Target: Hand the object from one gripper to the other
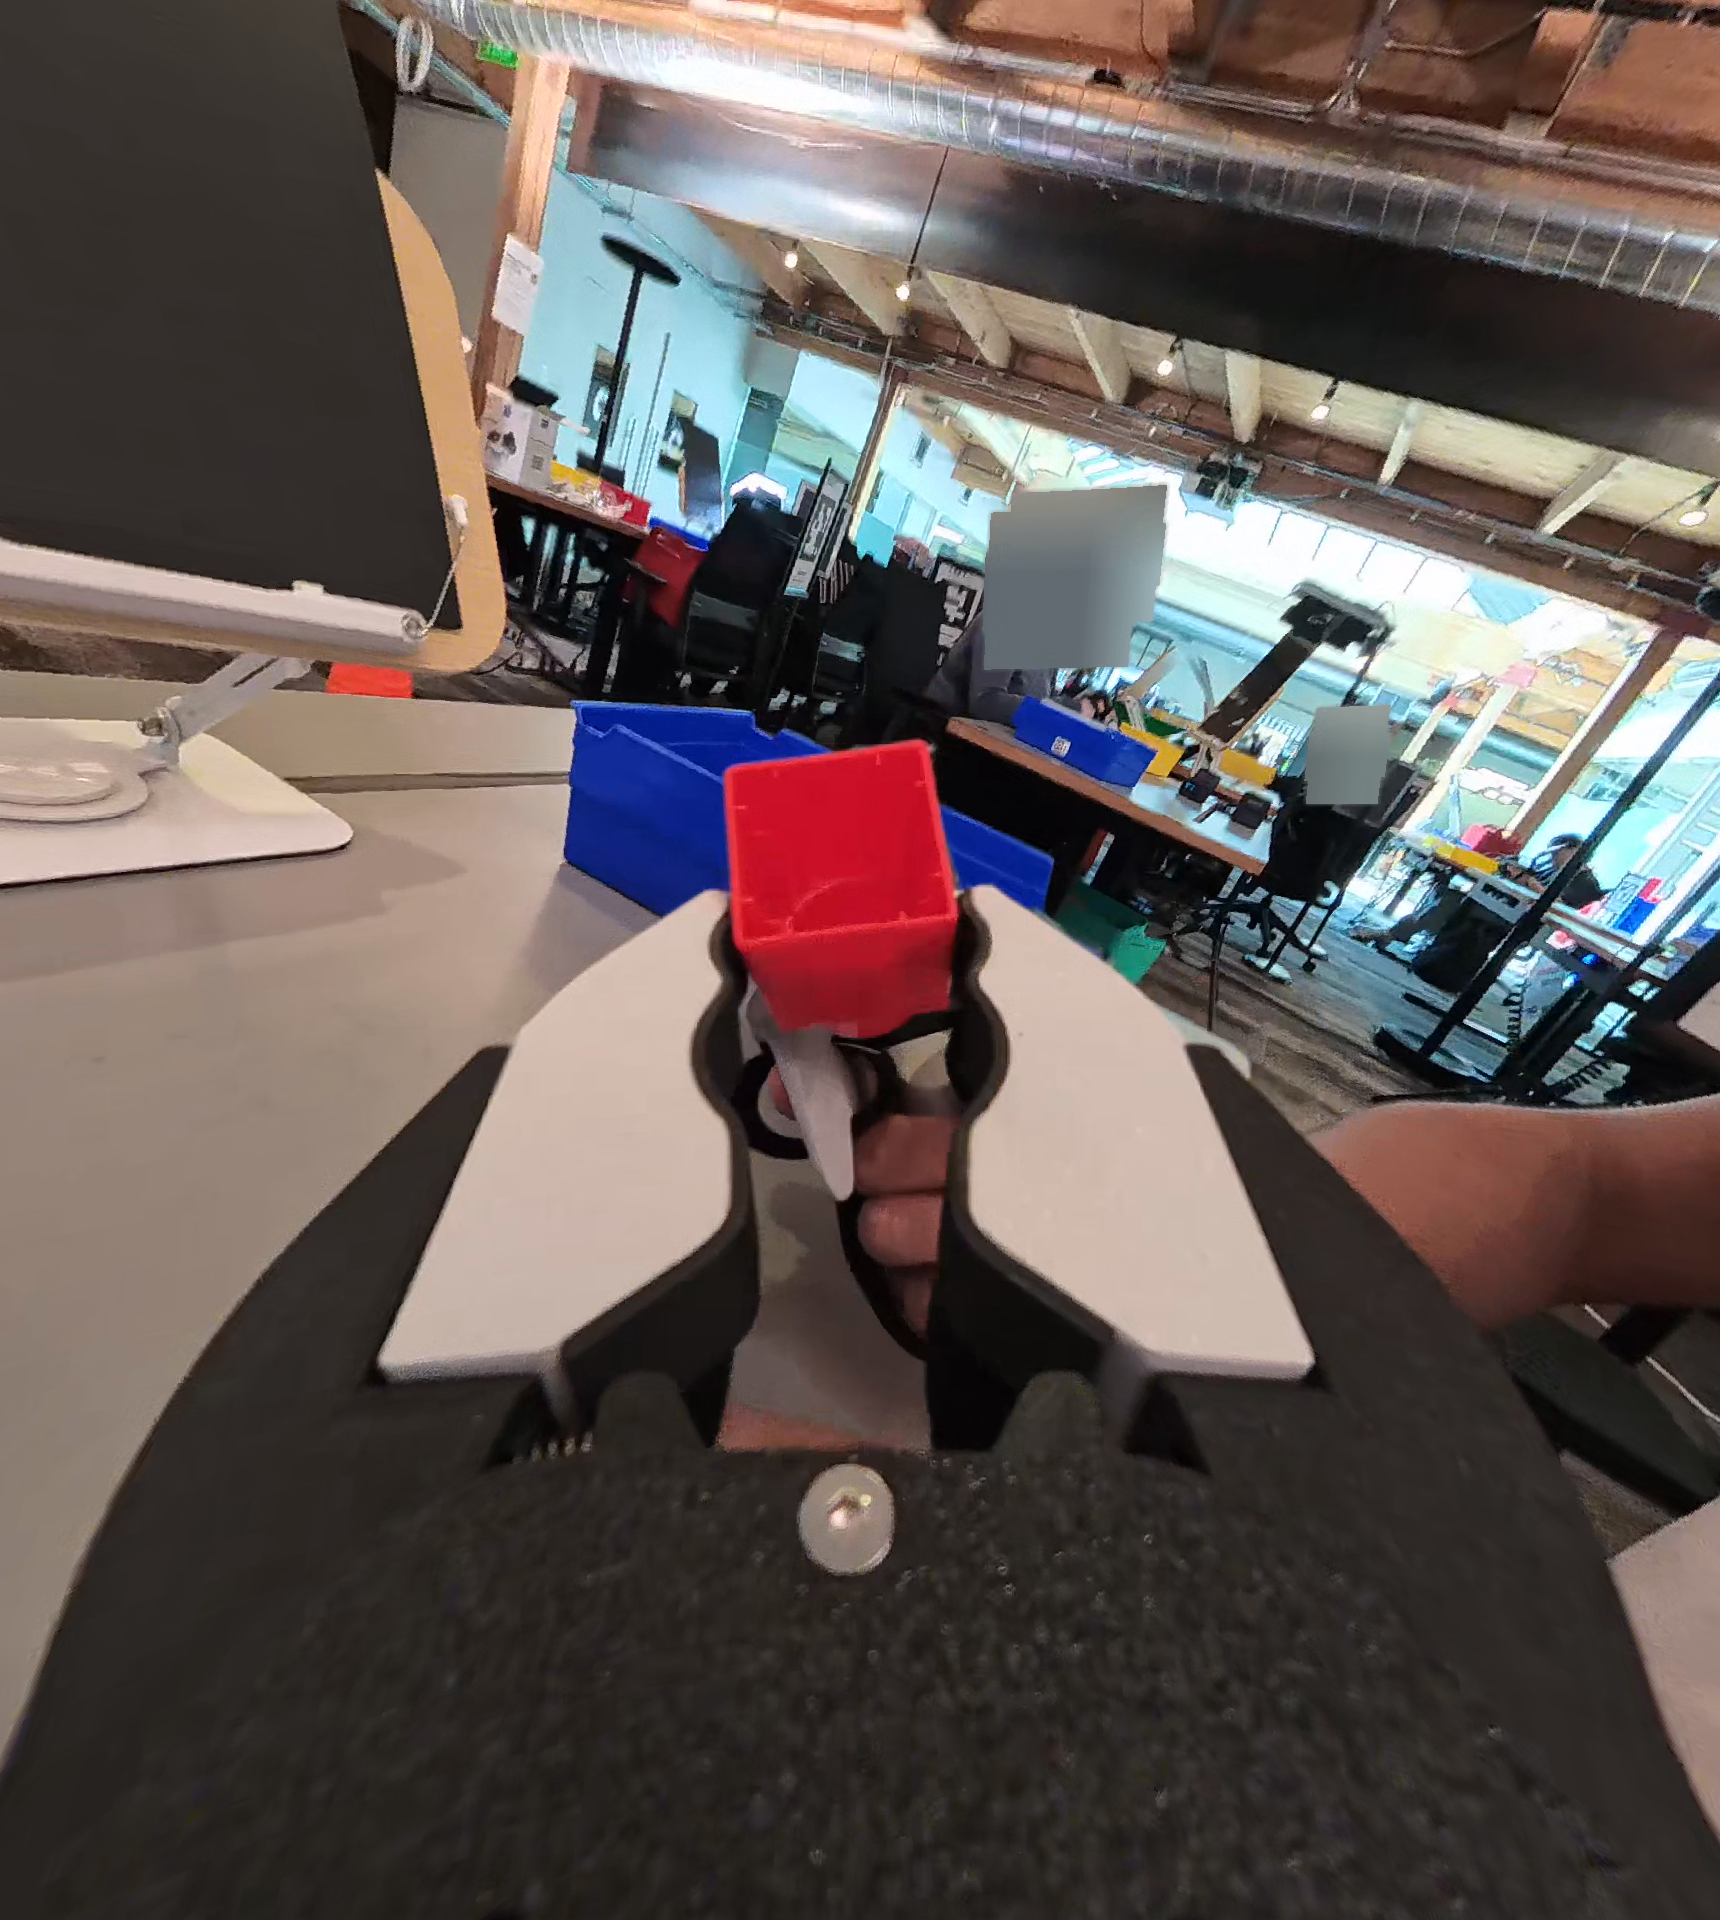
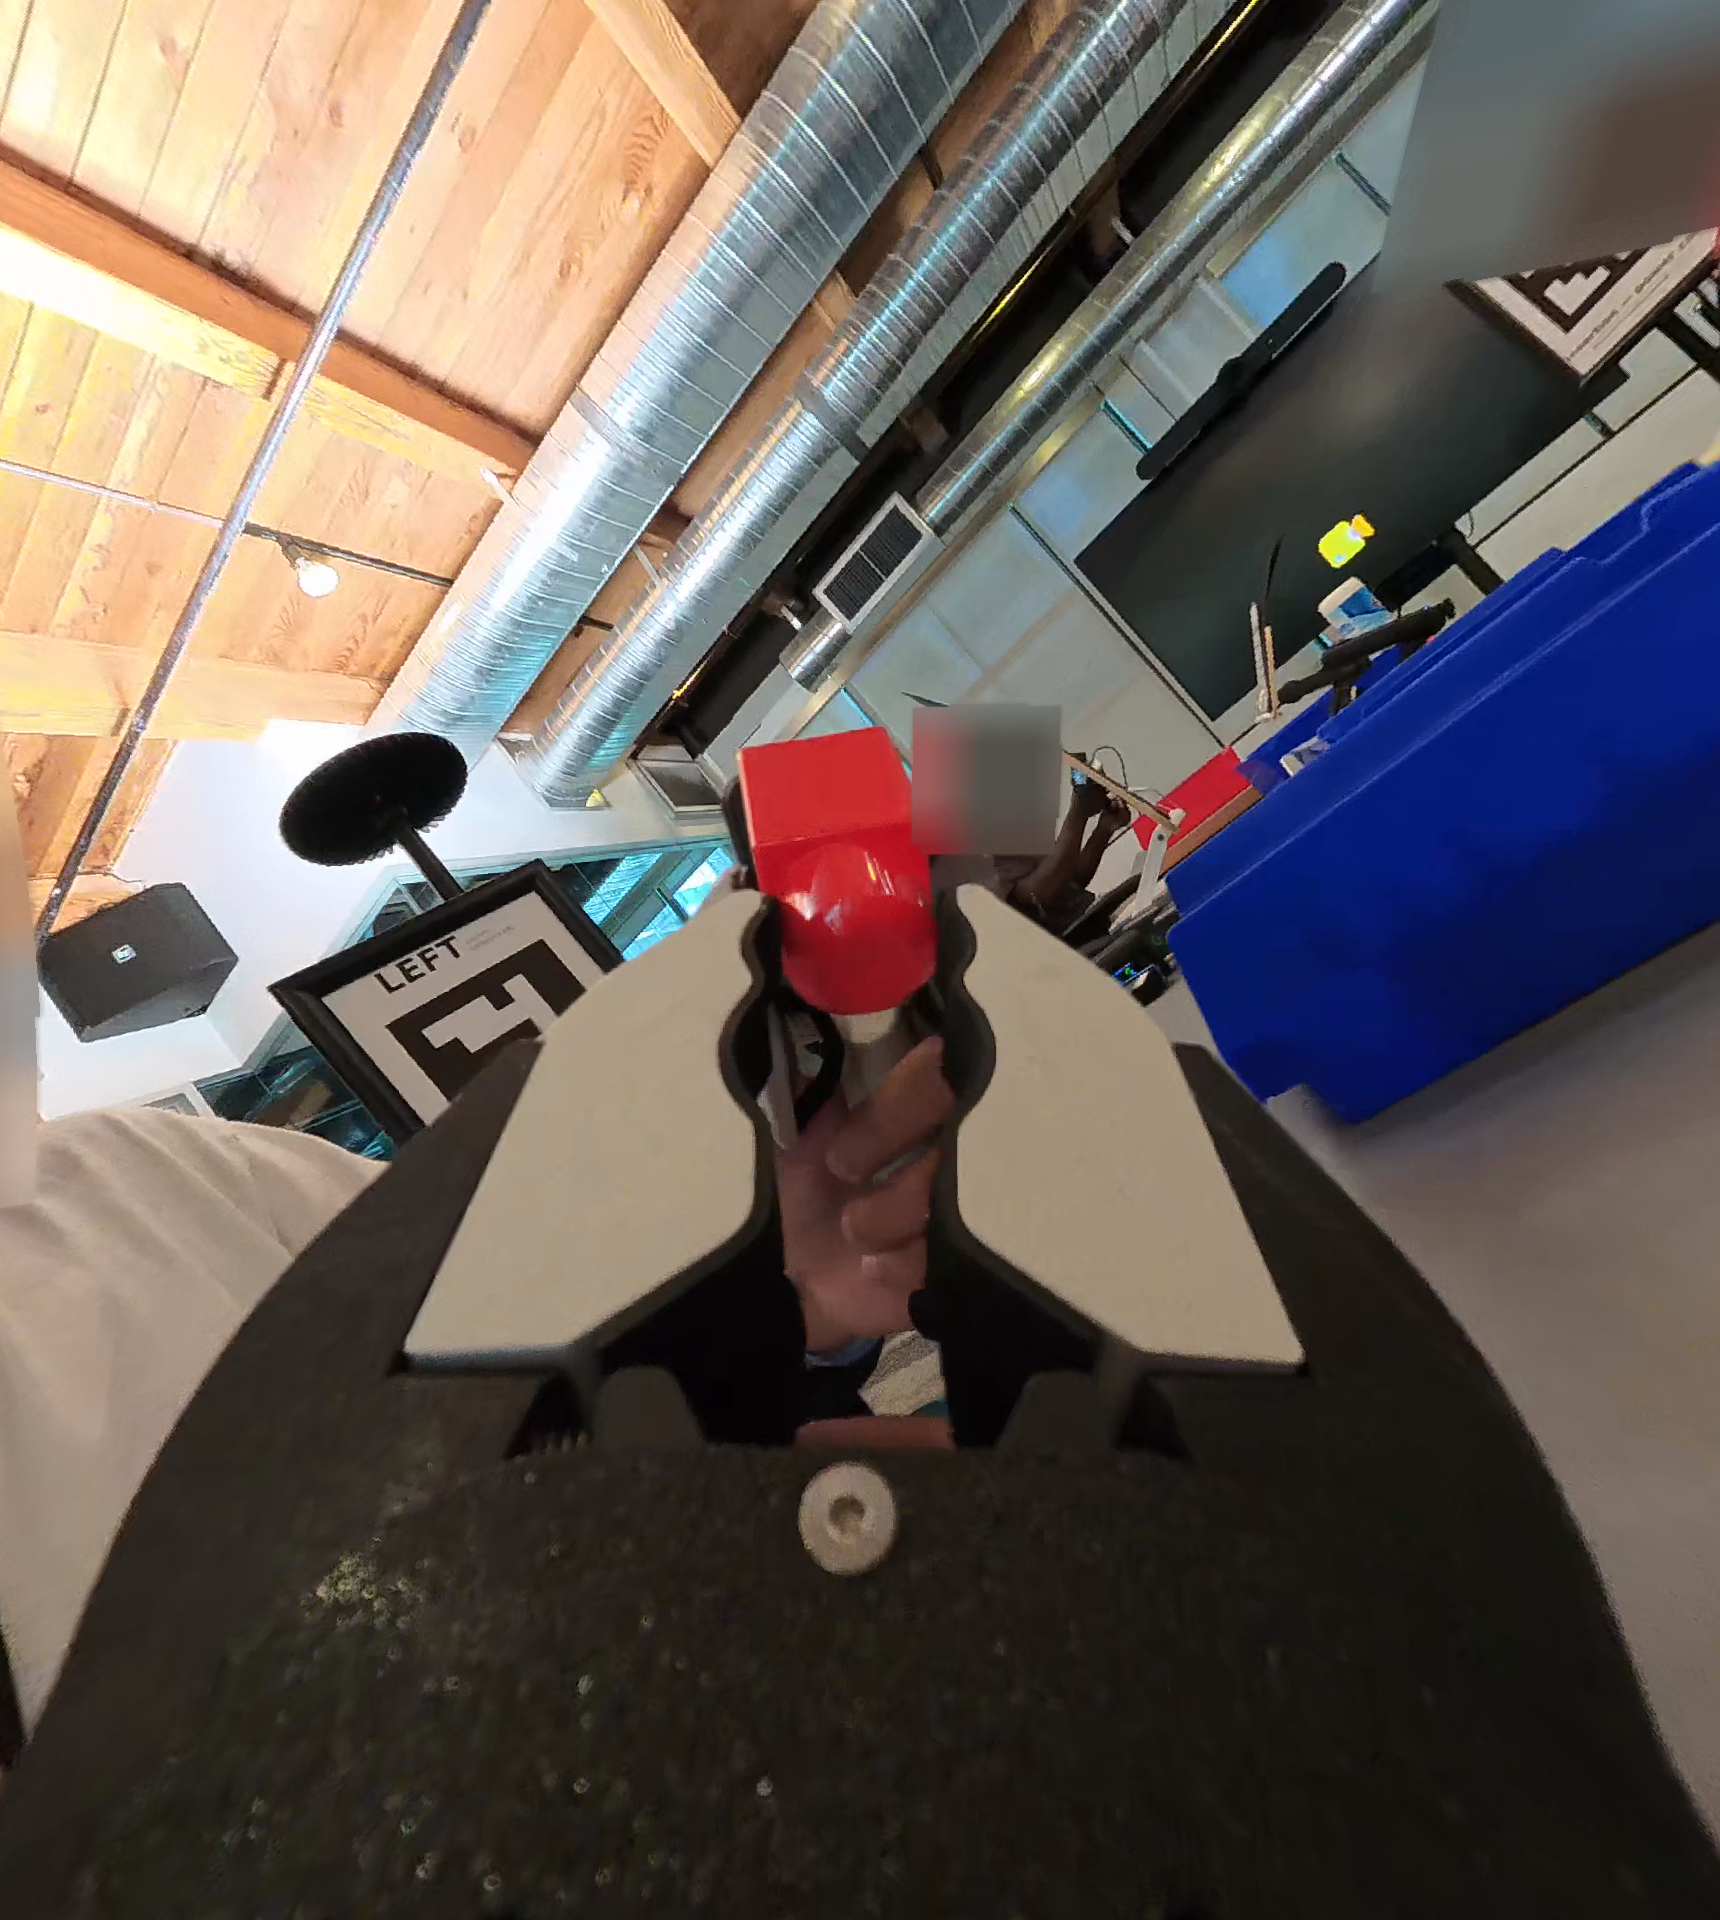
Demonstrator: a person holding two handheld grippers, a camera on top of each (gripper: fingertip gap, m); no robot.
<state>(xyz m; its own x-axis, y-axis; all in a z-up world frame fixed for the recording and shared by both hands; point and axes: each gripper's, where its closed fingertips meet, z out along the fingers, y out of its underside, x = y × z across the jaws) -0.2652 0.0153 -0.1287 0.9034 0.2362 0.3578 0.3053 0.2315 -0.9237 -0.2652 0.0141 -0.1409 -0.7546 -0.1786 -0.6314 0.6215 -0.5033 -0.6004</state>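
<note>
Two grippers meet on one red cup point(image 1: 840, 883) right now, so you are in the middle of the handover. Your left gripper point(image 1: 843, 935) has its jaws narrowed onto the cup's square open end, right at the fingertips, with the mouth facing back toward the camera. Your right gripper point(image 2: 851, 935) pinches the rounded closed end of the same cup point(image 2: 840, 862), also at its tips. Through the gap between each pair of fingers you see the other gripper and the hand on it, so the two tools face each other tip to tip. The cup is in the air, off the grey table point(image 1: 212, 1039), with the blue bin point(image 1: 658, 790) beyond it.

Done: both grips appear set. Left: one side must let go and back away; which side gives cannot be told from these views.
</note>
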